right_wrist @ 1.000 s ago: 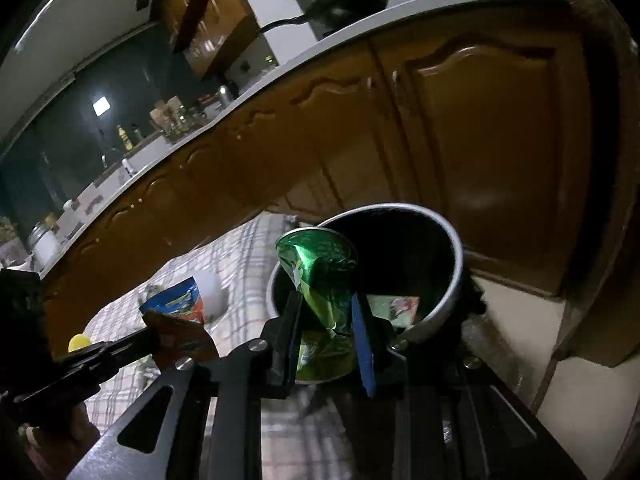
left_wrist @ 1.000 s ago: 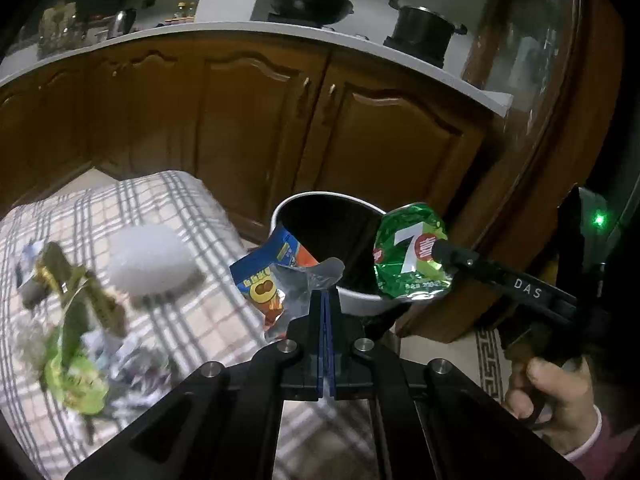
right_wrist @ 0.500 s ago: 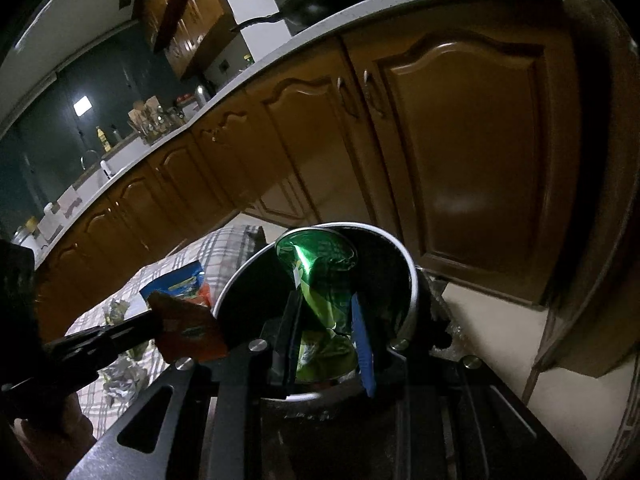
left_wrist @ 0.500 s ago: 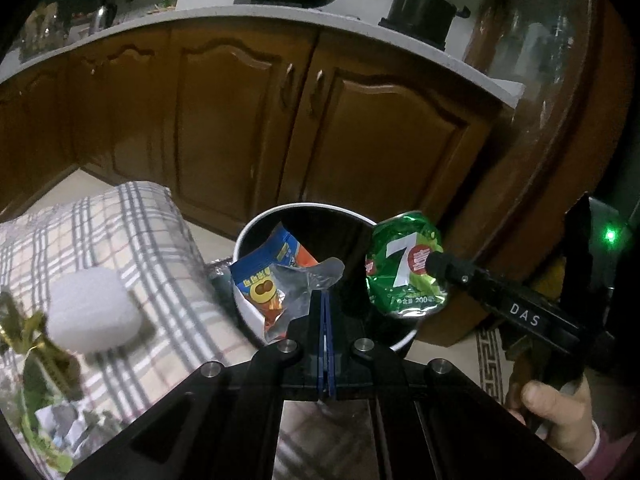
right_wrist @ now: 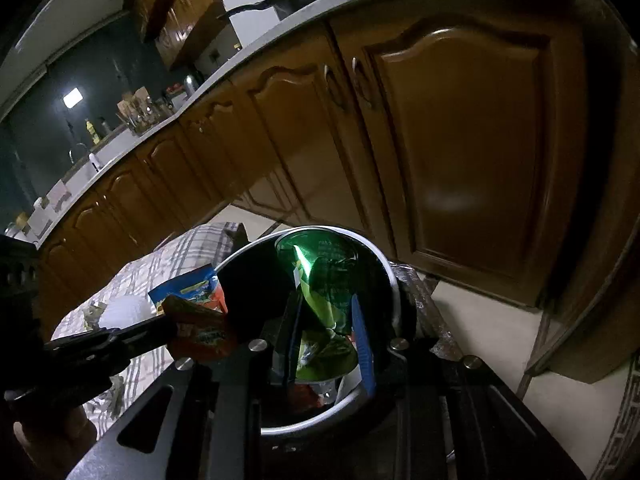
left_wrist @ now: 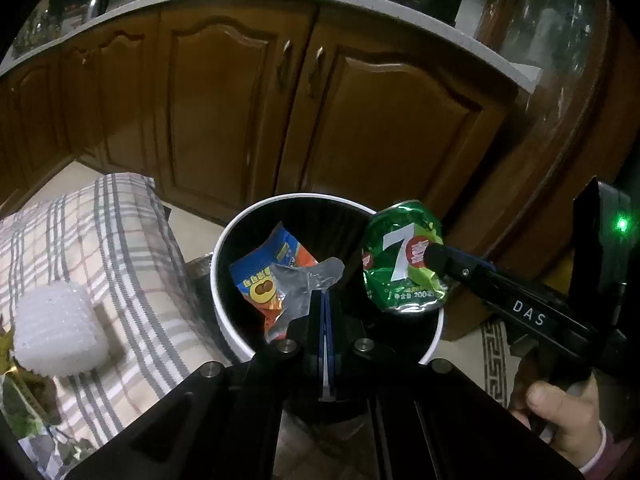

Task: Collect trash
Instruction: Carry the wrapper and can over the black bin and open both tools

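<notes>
A round bin with a white rim and dark inside stands on the floor by the table. My left gripper is shut on a blue and orange snack wrapper, which hangs over the bin's mouth. My right gripper is shut on a crushed green can, also above the bin. In the left wrist view the green can shows a white 7, with the right gripper clamped on it from the right. The wrapper and the left gripper appear at the left of the right wrist view.
A plaid-covered table at the left carries a white foam lump and crumpled wrappers. Brown cabinet doors stand behind the bin, with pots on the counter. A person's hand holds the right gripper.
Both grippers have moved from above the table's edge to over the bin, each still holding its piece. The bin now lies directly under the wrapper and the can.
</notes>
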The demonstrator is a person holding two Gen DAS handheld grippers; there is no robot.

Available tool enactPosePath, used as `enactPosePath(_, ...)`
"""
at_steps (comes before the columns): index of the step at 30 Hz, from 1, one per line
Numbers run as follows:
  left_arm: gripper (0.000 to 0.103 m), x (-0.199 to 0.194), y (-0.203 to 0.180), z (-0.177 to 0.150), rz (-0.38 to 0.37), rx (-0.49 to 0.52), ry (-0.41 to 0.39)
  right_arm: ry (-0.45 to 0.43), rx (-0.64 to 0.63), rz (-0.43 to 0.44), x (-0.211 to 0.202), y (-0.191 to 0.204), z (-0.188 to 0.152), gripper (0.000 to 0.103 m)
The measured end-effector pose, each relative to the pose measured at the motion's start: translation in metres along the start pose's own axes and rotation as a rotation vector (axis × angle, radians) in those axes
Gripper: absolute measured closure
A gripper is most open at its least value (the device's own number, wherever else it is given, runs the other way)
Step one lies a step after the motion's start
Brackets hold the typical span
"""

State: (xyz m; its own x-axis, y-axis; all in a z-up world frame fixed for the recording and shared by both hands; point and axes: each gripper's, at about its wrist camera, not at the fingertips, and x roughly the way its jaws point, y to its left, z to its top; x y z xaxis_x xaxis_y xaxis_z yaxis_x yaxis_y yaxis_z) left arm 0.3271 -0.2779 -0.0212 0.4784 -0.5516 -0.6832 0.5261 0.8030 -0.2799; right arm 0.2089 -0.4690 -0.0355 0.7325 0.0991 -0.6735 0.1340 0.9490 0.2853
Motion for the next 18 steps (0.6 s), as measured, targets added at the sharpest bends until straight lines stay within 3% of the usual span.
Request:
enactPosePath(5, 0.099, 0.012, -0.002, 0.001, 0.012, 0.012, 0.024, 0.006, 0.011, 0.003, 0.006, -0.003, 0.001, 0.078)
enactPosePath(7, 0.09, 0.014, -0.003, -0.002, 0.024, 0.01, 0.033, 0.008, 0.024, 0.015, 0.007, -0.006, 0.002, 0.076)
enactPosePath(9, 0.064, 0.011, -0.001, -0.003, 0.043, -0.005, 0.023, 0.006, 0.042, 0.032, 0.007, -0.008, 0.002, 0.073)
enactPosePath(12, 0.063, 0.003, 0.002, -0.009, 0.045, -0.027, 0.005, 0.005, 0.058, 0.043, 0.007, -0.012, 0.0, 0.061)
enactPosePath(16, 0.06, -0.016, 0.006, -0.023, 0.047, -0.044, -0.024, 0.004, 0.069, 0.054, 0.002, -0.01, -0.007, 0.058)
enactPosePath(18, 0.058, -0.028, 0.007, -0.033, 0.052, -0.047, -0.042, 0.005, 0.072, 0.063, -0.001, -0.007, -0.011, 0.048)
